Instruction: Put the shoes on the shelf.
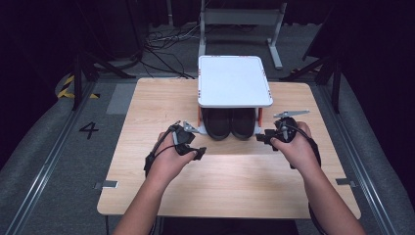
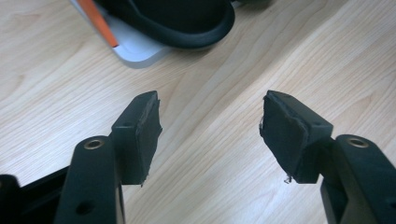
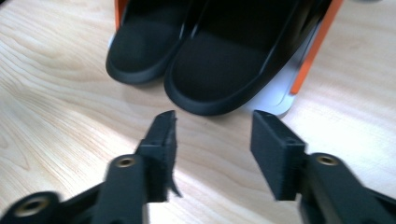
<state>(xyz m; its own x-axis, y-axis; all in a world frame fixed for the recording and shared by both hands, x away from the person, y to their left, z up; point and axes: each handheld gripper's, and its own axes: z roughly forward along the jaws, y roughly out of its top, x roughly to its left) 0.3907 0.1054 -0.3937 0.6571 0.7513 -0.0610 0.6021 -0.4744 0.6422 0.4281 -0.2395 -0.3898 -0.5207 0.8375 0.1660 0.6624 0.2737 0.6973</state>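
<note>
just ahead of the left gripper (image 1: 192, 139), a pair of black shoes (image 1: 230, 123) tucked under a small white rack (image 1: 235, 81) with orange posts, standing on the wooden table (image 1: 147, 103). jaws spread fairly wide, nothing between the pads, only bare wood grain below them. in the left gripper view (image 2: 210, 135), up and to the left of the jaws, a rounded black toe (image 2: 187, 21) resting on the rack's pale base plate (image 2: 135, 49) beside an orange post (image 2: 95, 21); close, not touching.

straight in front of the right gripper (image 1: 270, 137), the same pair. in the right gripper view (image 3: 212, 140), both toes side by side just beyond the fingertips, the nearer and larger one (image 3: 219, 74) directly ahead, the other (image 3: 140, 51) up to the left. jaws parted here too, pads empty, clear of the shoes by a small gap; slightly blurred, so possibly closer than it looks.

from above, both hands level with the rack's front edge, one gripper off each front corner, shoes between them.
</note>
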